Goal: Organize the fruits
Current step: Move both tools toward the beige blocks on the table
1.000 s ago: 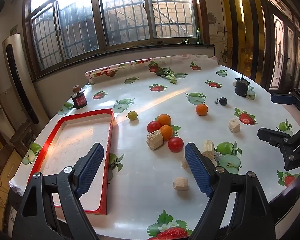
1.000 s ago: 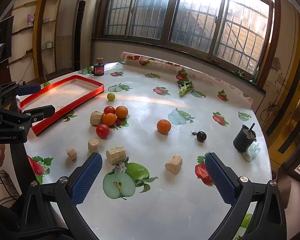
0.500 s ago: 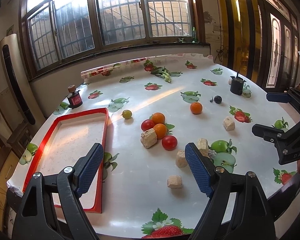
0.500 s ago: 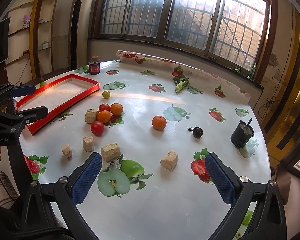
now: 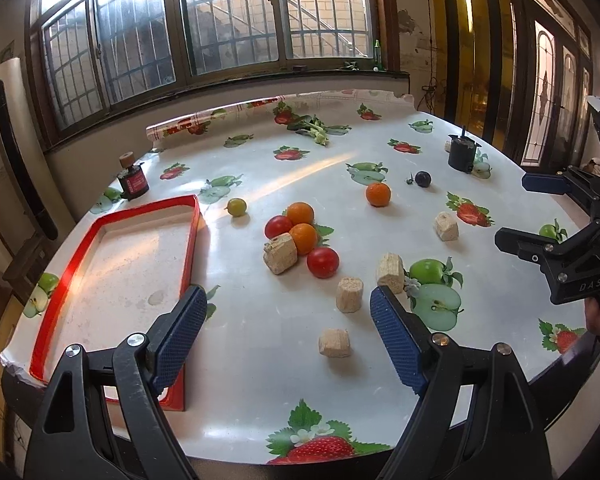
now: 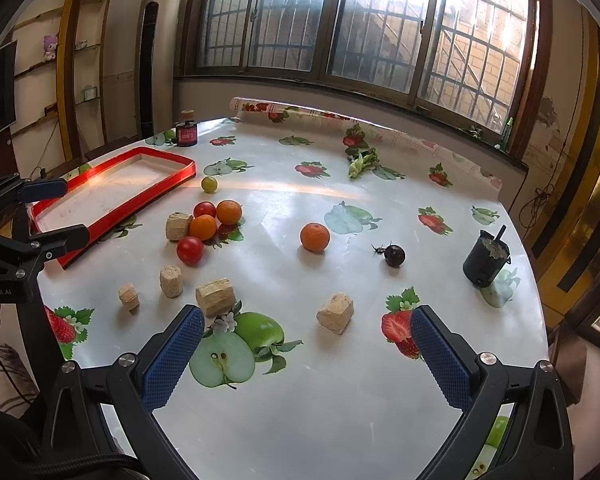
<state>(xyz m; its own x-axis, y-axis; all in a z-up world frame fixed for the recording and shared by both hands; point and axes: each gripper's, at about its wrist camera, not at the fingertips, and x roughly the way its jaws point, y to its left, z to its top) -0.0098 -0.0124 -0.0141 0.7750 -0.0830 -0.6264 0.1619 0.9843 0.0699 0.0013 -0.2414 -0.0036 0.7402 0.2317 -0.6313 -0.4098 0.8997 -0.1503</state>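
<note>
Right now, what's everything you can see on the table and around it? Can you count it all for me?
Tray: 1, red rim, left side of table, nothing in it.
Oranges: 3, orange, two in the middle cluster, one alone further right.
Tomatoes: 2, red, in the cluster.
Green fruit: 1, yellow-green, by the tray's far corner.
Dark fruit: 1, purple-black, right of the lone orange.
Blocks: 5, tan, scattered near the front.
Jar: 1, dark with red label, far left.
Cup: 1, black, right edge.
Leafy greens: 1 bunch, far side.
Left gripper: open.
Right gripper: open.
</note>
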